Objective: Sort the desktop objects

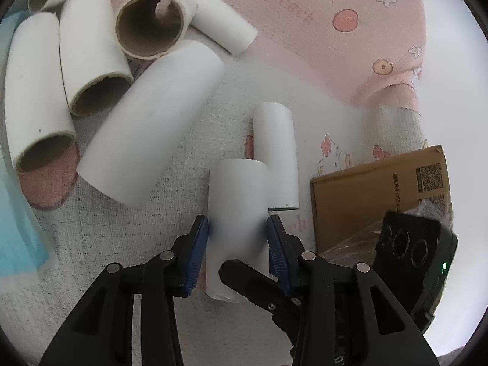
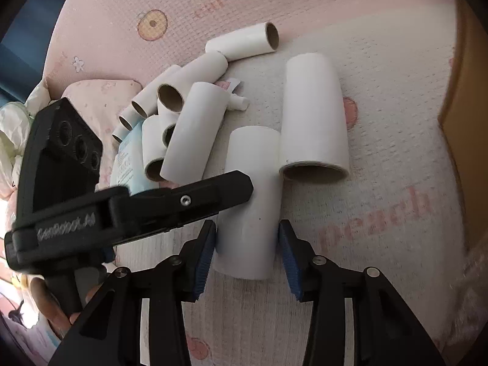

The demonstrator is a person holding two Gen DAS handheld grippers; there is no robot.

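**Both grippers on one tube, the pile not yet sorted**

I am looking across a pink printed mat (image 1: 350, 45). At the far left, a pile of white cardboard tubes (image 1: 91, 70) is lying loose and jumbled, so most of the sorting is, I judge, still ahead. Nearer the middle, my left gripper (image 1: 238, 228) is clamping one tube (image 1: 236, 201), both blue pads pressing its sides. My right gripper (image 2: 247, 238) is straddling that same tube (image 2: 253, 183); its left pad is touching, its right pad standing just clear, so it is not gripping. A wider tube (image 2: 314, 116) is lying just beside, to the right. At the near right, a cardboard box (image 1: 375, 195) is waiting.
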